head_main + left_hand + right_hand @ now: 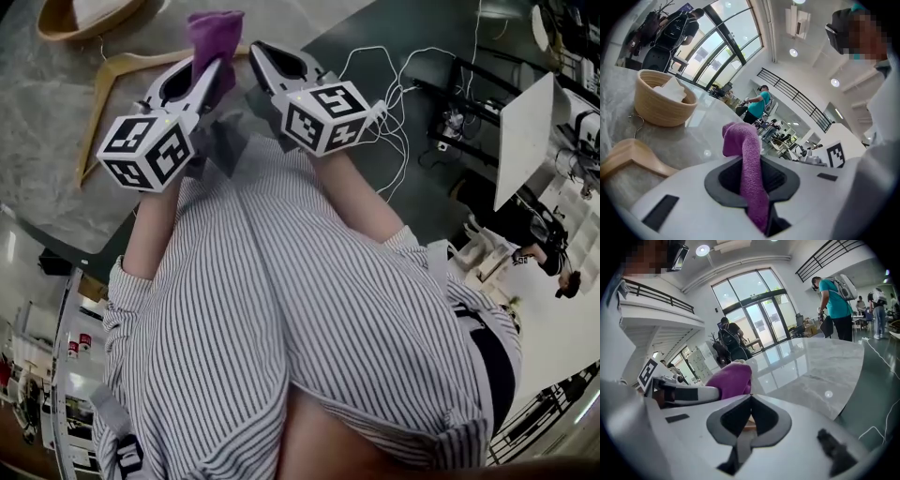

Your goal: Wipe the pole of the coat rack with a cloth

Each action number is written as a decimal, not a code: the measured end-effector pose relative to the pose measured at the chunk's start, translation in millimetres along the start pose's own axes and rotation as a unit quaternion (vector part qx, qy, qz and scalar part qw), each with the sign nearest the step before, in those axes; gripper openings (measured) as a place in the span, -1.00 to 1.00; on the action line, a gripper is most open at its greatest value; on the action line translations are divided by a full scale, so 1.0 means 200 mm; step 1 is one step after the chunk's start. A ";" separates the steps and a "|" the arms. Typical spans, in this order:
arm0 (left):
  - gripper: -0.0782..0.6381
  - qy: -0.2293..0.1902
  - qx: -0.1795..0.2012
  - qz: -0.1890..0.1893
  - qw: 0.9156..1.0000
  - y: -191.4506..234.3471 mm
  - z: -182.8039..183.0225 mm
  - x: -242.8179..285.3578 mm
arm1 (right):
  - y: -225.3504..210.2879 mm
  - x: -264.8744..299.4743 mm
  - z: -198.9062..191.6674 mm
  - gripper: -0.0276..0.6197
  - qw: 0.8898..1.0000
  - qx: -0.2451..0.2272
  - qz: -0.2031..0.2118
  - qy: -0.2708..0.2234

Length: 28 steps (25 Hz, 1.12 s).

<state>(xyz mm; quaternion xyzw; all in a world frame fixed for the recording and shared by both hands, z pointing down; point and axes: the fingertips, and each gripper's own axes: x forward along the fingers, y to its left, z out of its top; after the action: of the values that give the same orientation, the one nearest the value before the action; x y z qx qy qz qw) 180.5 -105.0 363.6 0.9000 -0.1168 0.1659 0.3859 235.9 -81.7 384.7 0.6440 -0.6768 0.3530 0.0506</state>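
Your shirt (281, 309) is closest; past it the left gripper (208, 73) is clamped on the cloth (216, 28). Right gripper (277, 61) has its jaws pinched together, empty.

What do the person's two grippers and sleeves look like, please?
The left gripper and the right gripper are both white, wedge-shaped shells with dark grey lining round the jaws. Each carries a white cube printed with black square markers on its faces. The person wears a shirt with fine dark and white stripes and short sleeves with turned-up cuffs.
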 end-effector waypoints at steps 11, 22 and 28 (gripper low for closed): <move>-0.56 0.021 -0.021 0.008 1.000 0.04 -0.06 0.15 | -0.10 0.08 -0.08 -0.87 0.999 0.009 0.015 0.035; -0.56 0.051 -0.038 0.019 0.998 0.12 -0.14 0.26 | -0.19 0.16 -0.14 -0.87 0.998 0.006 0.014 0.059; -0.56 0.057 -0.063 0.025 0.996 0.18 -0.19 0.29 | -0.19 0.21 -0.21 -0.87 0.997 0.018 0.023 0.076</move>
<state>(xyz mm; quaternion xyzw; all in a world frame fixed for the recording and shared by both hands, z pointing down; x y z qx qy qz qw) 213.5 -106.6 434.0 0.8595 -0.1276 0.2192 0.4438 247.5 -91.7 454.1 0.6006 -0.6792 0.4137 0.0822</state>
